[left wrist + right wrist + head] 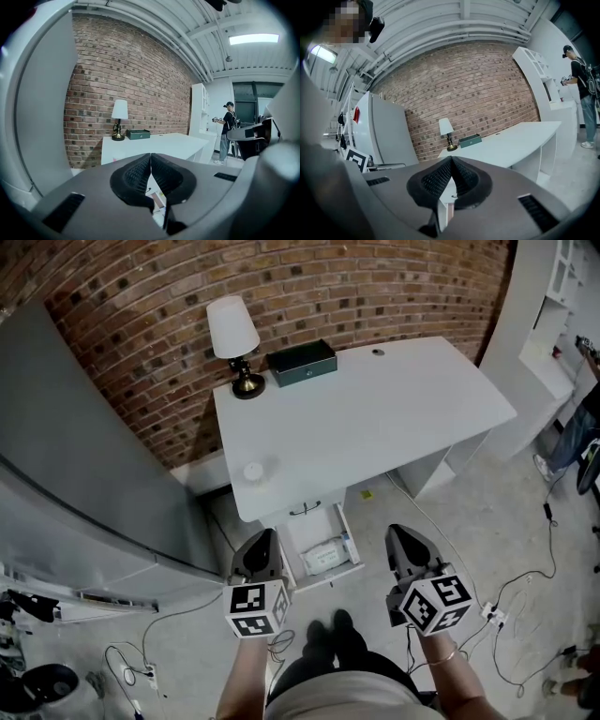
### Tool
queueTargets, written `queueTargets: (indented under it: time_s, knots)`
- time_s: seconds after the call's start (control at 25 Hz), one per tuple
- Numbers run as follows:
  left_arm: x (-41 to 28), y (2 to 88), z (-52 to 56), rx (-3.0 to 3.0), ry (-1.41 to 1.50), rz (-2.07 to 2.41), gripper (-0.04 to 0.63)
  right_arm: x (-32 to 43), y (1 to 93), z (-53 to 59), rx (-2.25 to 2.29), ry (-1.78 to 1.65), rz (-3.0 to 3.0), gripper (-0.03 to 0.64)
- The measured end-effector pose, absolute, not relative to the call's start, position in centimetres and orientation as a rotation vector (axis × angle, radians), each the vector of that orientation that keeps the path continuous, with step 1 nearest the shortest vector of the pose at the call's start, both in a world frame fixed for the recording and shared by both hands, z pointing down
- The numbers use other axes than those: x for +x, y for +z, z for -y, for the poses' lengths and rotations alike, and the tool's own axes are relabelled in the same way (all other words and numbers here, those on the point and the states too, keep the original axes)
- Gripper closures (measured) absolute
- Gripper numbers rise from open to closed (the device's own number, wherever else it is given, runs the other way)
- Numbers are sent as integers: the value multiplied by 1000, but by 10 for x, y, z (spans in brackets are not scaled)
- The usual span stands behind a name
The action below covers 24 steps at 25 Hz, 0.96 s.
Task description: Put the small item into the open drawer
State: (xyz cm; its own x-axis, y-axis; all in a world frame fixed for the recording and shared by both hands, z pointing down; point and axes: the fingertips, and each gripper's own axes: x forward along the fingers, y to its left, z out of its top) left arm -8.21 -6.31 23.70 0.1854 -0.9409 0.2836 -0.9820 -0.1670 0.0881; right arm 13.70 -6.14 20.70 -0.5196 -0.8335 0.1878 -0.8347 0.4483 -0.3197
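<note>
A small white round item (253, 471) lies on the white desk (375, 418) near its front left corner. Under that edge a drawer (349, 538) stands pulled out, with a white packet (325, 556) lying inside. My left gripper (262, 540) hovers just left of the drawer, shut and holding nothing. My right gripper (403, 535) hangs to the drawer's right, also shut and holding nothing. In the left gripper view the left gripper (150, 158) has its pads pressed together. The right gripper (451, 161) looks the same in its own view. Both point toward the desk.
A table lamp (233, 334) and a dark green box (301, 362) stand at the desk's back left. A grey fridge (75, 456) fills the left side. Cables (525, 587) trail over the floor. White shelves (553, 334) stand at the right. A person (228, 126) stands far off.
</note>
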Motion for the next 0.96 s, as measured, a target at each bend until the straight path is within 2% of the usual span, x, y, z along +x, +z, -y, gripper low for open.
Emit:
queueTargets:
  time_s: [0.96]
  knots:
    - [-70, 236, 68, 2207, 273, 1864, 574, 146, 235, 62, 1410, 547, 2617, 611]
